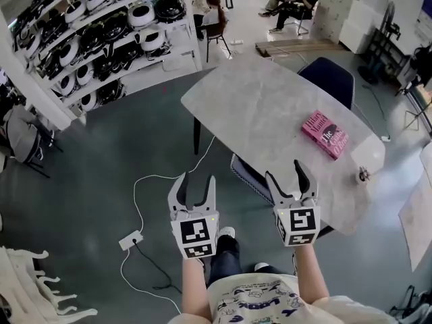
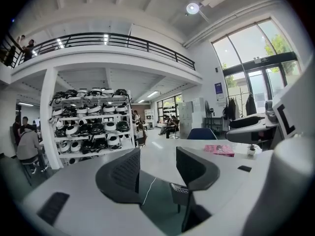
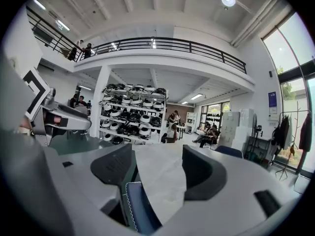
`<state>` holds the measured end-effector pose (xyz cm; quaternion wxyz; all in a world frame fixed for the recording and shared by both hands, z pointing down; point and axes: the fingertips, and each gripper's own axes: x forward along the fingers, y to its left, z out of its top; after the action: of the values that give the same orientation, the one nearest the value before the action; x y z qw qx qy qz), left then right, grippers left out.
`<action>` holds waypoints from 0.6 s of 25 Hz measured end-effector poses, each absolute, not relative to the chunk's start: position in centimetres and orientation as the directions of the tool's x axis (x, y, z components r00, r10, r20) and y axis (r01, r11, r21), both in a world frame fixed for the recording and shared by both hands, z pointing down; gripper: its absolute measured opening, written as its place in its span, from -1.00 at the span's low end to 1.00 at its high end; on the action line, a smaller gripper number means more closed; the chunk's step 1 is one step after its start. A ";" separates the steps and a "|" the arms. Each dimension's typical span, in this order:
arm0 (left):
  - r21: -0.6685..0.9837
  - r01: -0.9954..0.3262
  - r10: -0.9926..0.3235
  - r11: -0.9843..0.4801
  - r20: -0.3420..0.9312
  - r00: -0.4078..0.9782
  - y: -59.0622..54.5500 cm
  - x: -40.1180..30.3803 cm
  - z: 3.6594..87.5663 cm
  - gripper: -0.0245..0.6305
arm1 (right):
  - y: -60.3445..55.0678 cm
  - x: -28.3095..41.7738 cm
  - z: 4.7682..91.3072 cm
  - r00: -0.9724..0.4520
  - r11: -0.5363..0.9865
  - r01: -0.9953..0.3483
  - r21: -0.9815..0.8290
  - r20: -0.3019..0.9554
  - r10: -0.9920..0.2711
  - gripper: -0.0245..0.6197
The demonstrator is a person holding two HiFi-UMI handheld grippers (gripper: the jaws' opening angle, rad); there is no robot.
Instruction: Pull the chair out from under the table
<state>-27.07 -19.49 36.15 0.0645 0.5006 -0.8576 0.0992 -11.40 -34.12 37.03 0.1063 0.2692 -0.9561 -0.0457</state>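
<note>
Overhead, a left gripper (image 1: 196,181) and a right gripper (image 1: 284,170) hover side by side before a pale desk (image 1: 270,106). Both have jaws spread wide, pinching nothing. A blue chair (image 1: 247,175) sits tucked under the desk's near edge, just ahead, between them.

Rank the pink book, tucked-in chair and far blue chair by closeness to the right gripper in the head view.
1. Tucked-in chair, under the table, beside the right gripper.
2. Pink book, on the tabletop, farther right.
3. Far blue chair, at the far side.
</note>
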 end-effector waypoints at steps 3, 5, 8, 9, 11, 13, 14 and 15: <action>-0.108 -0.898 -0.867 0.426 0.235 -0.439 -21.7 -29.2 37.2 -0.18 | -35.4 -13.1 37.7 -0.806 0.828 -0.540 0.149 0.194 -0.560 0.08; -0.111 -0.913 -0.878 0.392 0.252 -0.407 -23.1 -30.3 37.9 -0.18 | -36.3 -13.7 38.2 -0.785 0.812 -0.564 0.153 0.207 -0.584 0.08; -0.113 -0.938 -0.898 0.327 0.271 -0.346 -25.2 -31.7 38.7 -0.18 | -37.4 -14.4 38.6 -0.750 0.783 -0.601 0.163 0.223 -0.622 0.08; -0.113 -0.946 -0.905 0.303 0.278 -0.323 -25.8 -32.1 38.9 -0.18 | -37.6 -14.7 38.6 -0.738 0.772 -0.613 0.167 0.227 -0.635 0.08; -0.111 -0.961 -0.915 0.253 0.295 -0.275 -26.9 -32.8 39.4 -0.18 | -38.0 -14.9 38.8 -0.711 0.750 -0.639 0.172 0.240 -0.661 0.08; -0.110 -0.972 -0.920 0.207 0.316 -0.231 -27.9 -33.1 40.2 -0.18 | -38.4 -14.8 39.4 -0.681 0.729 -0.662 0.177 0.265 -0.683 0.08; -0.111 -0.976 -0.920 0.186 0.328 -0.213 -28.5 -33.1 40.7 -0.18 | -38.6 -14.6 39.9 -0.668 0.721 -0.670 0.179 0.279 -0.690 0.08; -0.112 -0.980 -0.920 0.165 0.340 -0.194 -29.1 -33.0 41.3 -0.18 | -38.8 -14.4 40.4 -0.657 0.715 -0.676 0.182 0.292 -0.695 0.09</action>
<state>-33.02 -29.06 41.27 0.0967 0.6273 -0.7572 0.1543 -14.38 -38.82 40.43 0.1723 0.3767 -0.9097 -0.0286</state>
